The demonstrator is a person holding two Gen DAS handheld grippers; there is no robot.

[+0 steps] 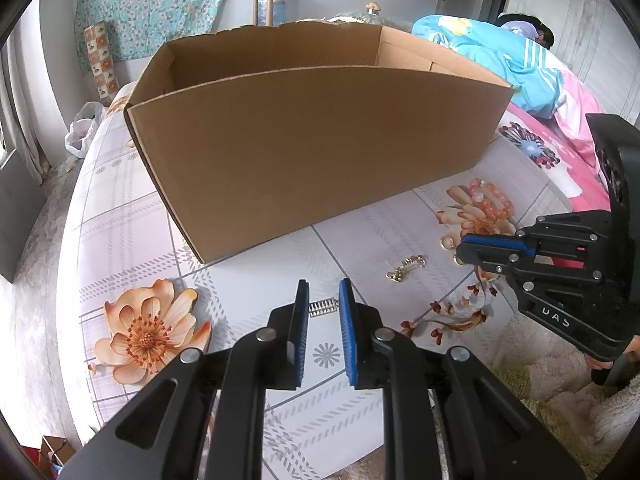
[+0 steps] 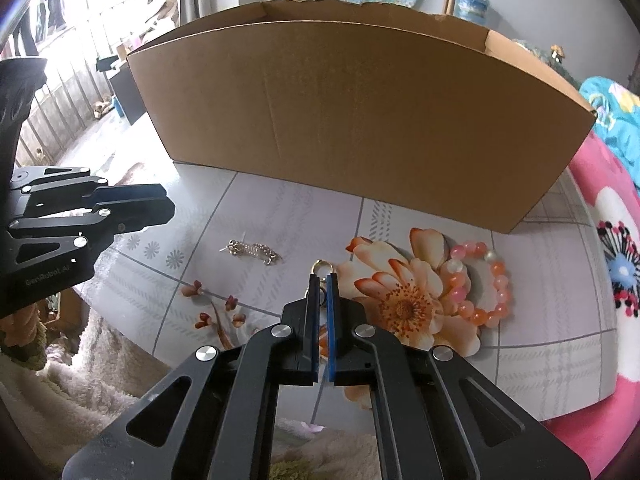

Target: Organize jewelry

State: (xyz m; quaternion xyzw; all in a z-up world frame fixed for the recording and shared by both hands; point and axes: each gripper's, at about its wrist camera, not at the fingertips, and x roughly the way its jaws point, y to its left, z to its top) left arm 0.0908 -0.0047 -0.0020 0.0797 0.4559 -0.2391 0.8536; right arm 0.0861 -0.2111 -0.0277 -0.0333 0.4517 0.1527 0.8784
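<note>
An open cardboard box point(image 1: 304, 152) point(image 2: 360, 120) stands at the back of the flower-print table point(image 1: 248, 280). My left gripper point(image 1: 324, 286) point(image 2: 166, 204) hovers over the table's front, and a small ridged silver piece point(image 1: 322, 306) spans the narrow gap between its pads. My right gripper point(image 2: 322, 278) point(image 1: 462, 246) is down at the table, shut on a small gold ring piece point(image 2: 322, 267) point(image 1: 446, 242) that sticks out past its tips. A gold chain point(image 2: 252, 252) point(image 1: 406, 267) lies loose between the two grippers. A pink and orange bead bracelet point(image 2: 484, 284) point(image 1: 490, 200) lies right of the right gripper.
Pink flowered bedding point(image 2: 616, 264) and a blue quilt point(image 1: 492, 52) lie to the right of the table. A fluffy cream blanket point(image 2: 80, 380) sits below the table's front edge. A white plastic bag point(image 1: 82, 128) lies far left.
</note>
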